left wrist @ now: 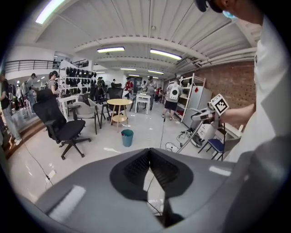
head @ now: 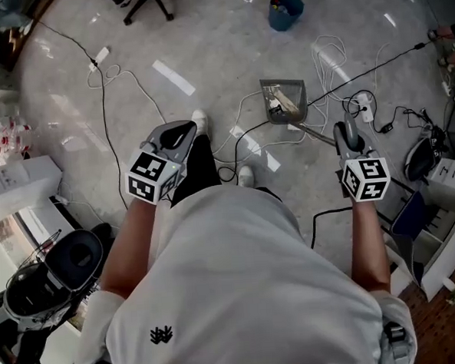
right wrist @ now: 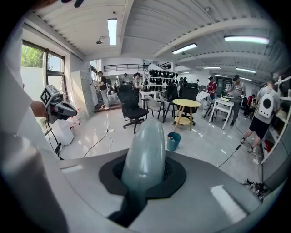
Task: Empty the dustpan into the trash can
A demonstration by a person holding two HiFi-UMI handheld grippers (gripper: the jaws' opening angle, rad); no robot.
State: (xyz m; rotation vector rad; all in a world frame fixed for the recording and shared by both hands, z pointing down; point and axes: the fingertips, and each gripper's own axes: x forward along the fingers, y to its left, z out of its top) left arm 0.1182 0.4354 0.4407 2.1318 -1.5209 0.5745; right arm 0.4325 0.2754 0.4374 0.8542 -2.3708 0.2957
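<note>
Your right hand-held gripper (head: 348,134) is clamped on the rounded grey-green grip (right wrist: 144,150) of the dustpan's long handle. In the right gripper view the grip fills the gap between the jaws and sticks out past them. From there the thin shaft (head: 317,132) slants down and away from you to the dustpan (head: 284,101). The pan sits low over the pale floor (head: 204,48), in front of your right side, with its open mouth turned away from you. Whether it touches the floor cannot be made out. A few pale scraps lie inside it.

Your left hand-held gripper (head: 180,132) is empty. Its jaws are pressed together at the tips, with nothing between them, and you hold it out in front of your left hip, well apart from the dustpan.

The teal trash can (head: 285,11) stands upright on the floor, well beyond the dustpan and almost straight ahead of it. It is open at the top, with small coloured bits showing inside. Both gripper views catch it too, past the jaws (left wrist: 127,137).

White and black cables (head: 329,62) loop over the floor around the dustpan, and one white loop (head: 246,111) lies just beside its near left corner. Your two shoes (head: 199,122) stand on the floor between the grippers.
</note>
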